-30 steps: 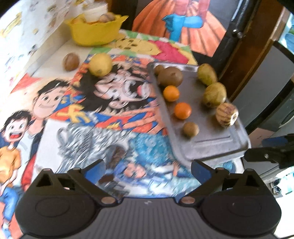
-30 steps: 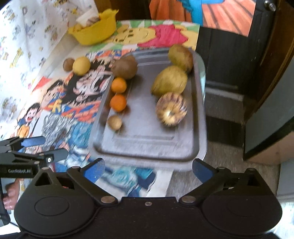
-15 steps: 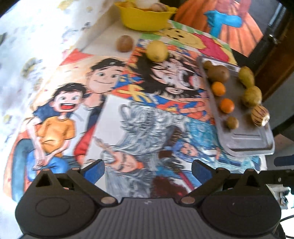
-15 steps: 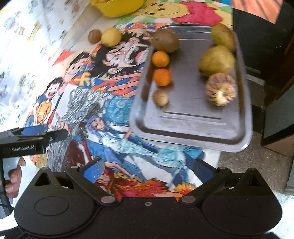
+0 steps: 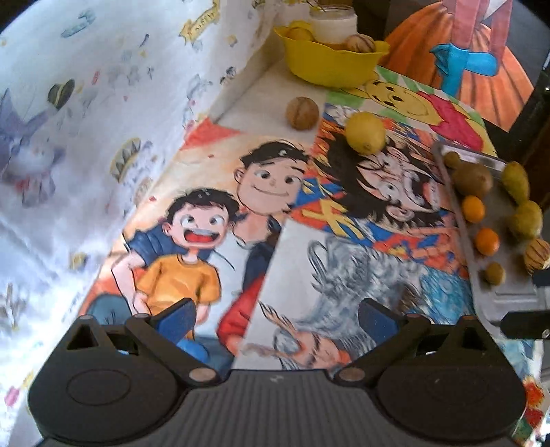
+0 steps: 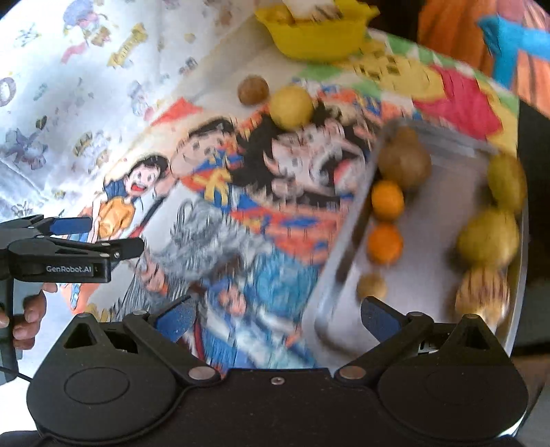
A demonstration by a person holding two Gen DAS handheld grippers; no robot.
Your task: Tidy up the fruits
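Observation:
A metal tray (image 5: 508,302) (image 6: 433,275) at the table's right holds two oranges (image 6: 385,240), a brown fruit (image 6: 405,163), pears (image 6: 488,237), a striped fruit (image 5: 538,256) and a small brown fruit (image 5: 494,273). A yellow lemon (image 5: 365,133) (image 6: 291,107) and a brown round fruit (image 5: 302,112) (image 6: 253,90) lie on the cartoon-printed table cover. A yellow bowl (image 5: 331,63) (image 6: 309,31) with fruit stands at the back. My left gripper (image 5: 275,319) is open and empty over the cover. My right gripper (image 6: 278,318) is open and empty at the tray's near left corner.
A patterned white cloth (image 5: 103,103) hangs along the left side. A white jar (image 5: 332,20) stands behind the bowl. The left gripper also shows in the right wrist view (image 6: 68,240), held in a hand. The table edge drops off past the tray on the right.
Both grippers have swung to the left and drawn back from the tray. The tray now sits at the right of both views. Both stay open.

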